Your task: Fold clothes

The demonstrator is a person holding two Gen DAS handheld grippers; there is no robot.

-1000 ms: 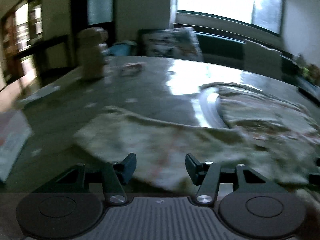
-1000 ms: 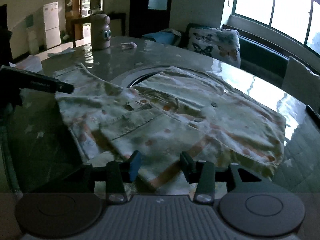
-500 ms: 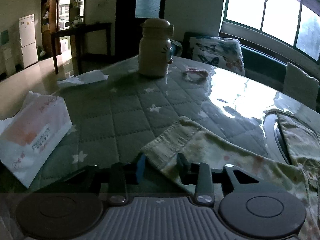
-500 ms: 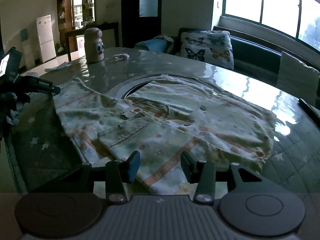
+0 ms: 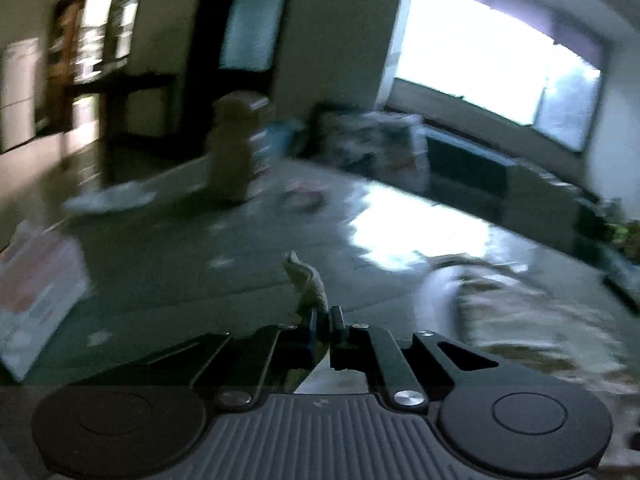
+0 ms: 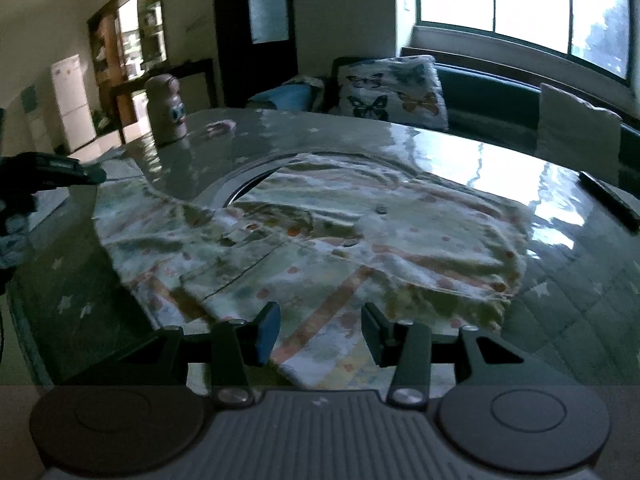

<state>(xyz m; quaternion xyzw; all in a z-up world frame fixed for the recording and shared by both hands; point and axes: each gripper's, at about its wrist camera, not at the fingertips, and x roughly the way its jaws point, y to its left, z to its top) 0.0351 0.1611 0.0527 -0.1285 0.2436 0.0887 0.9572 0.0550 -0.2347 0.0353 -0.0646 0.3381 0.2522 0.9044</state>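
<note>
The left tool (image 5: 323, 314) has just closed, pinching a corner of the patterned shirt (image 6: 320, 236). The right tool (image 6: 320, 326) hangs half open above the shirt's near hem on the desk (image 6: 560, 300), gripping nothing.

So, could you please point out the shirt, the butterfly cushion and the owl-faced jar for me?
shirt (image 6: 400, 236): right wrist view, on the front panel beside the buttons.
butterfly cushion (image 6: 394, 92): right wrist view, on the middle of its printed face.
owl-faced jar (image 6: 165, 110): right wrist view, on its body.
</note>
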